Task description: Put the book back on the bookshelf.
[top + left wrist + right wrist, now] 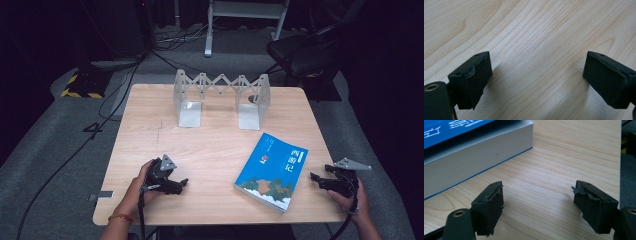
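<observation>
A thick paperback book (271,171) lies flat on the wooden table (210,145), on its right half and turned at a slant, with one corner toward the back and the opposite one near the front edge. Its cover is bright blue, with large white characters down the right side, a small mark near the middle, and a band of green and brown scenery over white at the lower end; the small print is too blurred to read. In the right gripper view the book (474,157) shows a deep block of pale pages under the blue cover, resting squarely on the wood.

The right gripper (315,177) sits at the table's right edge, just beside the book and pointing at it, apart from it. Its jaws stand wide apart with only bare table between them.

The left gripper (182,184) rests well to the left of the book, near the front edge. Its jaws are spread wide too and hold nothing.

At the back stands a grey folding bookend (222,96).
</observation>
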A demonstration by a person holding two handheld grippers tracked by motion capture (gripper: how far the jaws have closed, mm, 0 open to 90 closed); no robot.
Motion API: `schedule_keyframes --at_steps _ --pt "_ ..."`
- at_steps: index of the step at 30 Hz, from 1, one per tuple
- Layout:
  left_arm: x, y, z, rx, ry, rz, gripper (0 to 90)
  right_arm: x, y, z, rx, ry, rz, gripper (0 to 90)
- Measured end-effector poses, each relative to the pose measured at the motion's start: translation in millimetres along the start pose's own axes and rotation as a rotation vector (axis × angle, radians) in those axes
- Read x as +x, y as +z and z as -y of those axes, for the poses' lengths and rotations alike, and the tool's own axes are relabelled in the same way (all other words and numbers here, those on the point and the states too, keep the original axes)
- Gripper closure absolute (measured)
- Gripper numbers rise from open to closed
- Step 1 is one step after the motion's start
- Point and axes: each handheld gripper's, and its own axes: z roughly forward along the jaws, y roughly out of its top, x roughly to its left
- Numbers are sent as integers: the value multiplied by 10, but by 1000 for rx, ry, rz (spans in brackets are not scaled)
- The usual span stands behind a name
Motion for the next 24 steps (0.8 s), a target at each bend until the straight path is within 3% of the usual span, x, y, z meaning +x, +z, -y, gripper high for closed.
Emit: schedule_keyframes --at_steps 7,8,10,12,14,21,24 --pt "0 -3 3 0 2 1 91 26 13 -11 14 -50 -61 176" --pt "-11 -5 11 -3 -6 -5 91 38 20 -19 20 -82 -89 164" --pt "-11 -8 12 -1 -3 -6 91 43 21 -26 25 -91 -101 164" --pt "-10 -17 16 2 5 -3 91 57 18 -48 40 -131 -129 166" --pt "-18 -16 24 -4 1 3 91 75 11 -60 45 -148 -144 219" --pt "-14 -26 27 3 16 15 86 349 22 -140 95 -236 -224 223" --pt "-15 -27 31 2 18 24 84 423 44 -163 99 -251 -252 234"
